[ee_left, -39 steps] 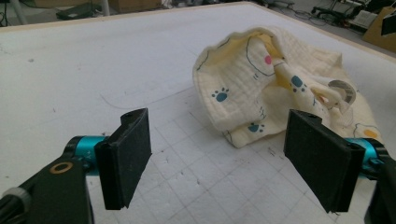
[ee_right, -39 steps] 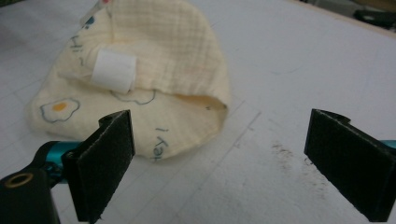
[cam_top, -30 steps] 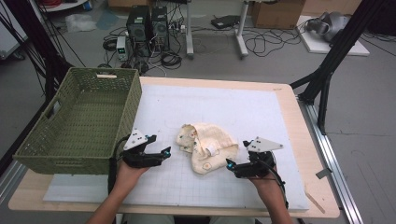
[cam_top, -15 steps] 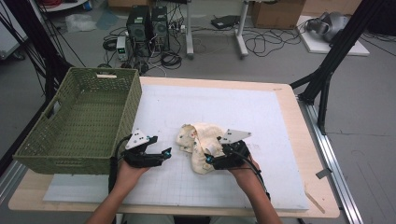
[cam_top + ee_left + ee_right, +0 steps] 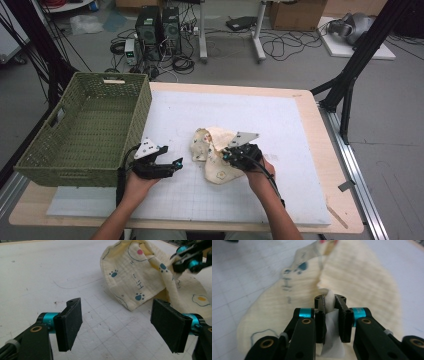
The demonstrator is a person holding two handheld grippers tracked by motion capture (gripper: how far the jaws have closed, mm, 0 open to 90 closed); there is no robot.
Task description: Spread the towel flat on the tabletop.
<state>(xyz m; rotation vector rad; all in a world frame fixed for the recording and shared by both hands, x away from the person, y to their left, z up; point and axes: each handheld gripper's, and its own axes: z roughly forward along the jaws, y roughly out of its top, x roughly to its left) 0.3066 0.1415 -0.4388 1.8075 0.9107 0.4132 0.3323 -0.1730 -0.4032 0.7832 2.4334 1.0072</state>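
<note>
Tongs on the left [image 5: 176, 163] sit released at the lower left of centre in the high view, their black pads [image 5: 71, 322] standing wide apart over bare white mat, with the green basket [image 5: 100, 165] just beside that hand at the left of the frame. Ahead of those open jaws, in the upper right of the left gripper view, lies the near rounded edge of the cloth [image 5: 136, 282], a pale yellow piece printed with paw marks and fried eggs, crumpled in a loose heap at the middle of the tabletop [image 5: 320, 125]. Further right, the right tongs [image 5: 226, 156] are clenched on a fold of that cloth; the right gripper view shows a white pinch of fabric [image 5: 331, 312] squeezed between the two closed pads, with the rest of the material spreading away toward the top of the frame. The step in hand looks like taking a second hold so the cloth can be lifted or spread. To do it well, the left tongs would best slide forward low along the mat, so one pad goes under the near hem and the other over it, and close on a single layer near an edge rather than on the bunched middle. The right tongs should keep a firm grip and avoid pulling until both holds are set, otherwise the fabric may drag and slip out of reach.
</note>
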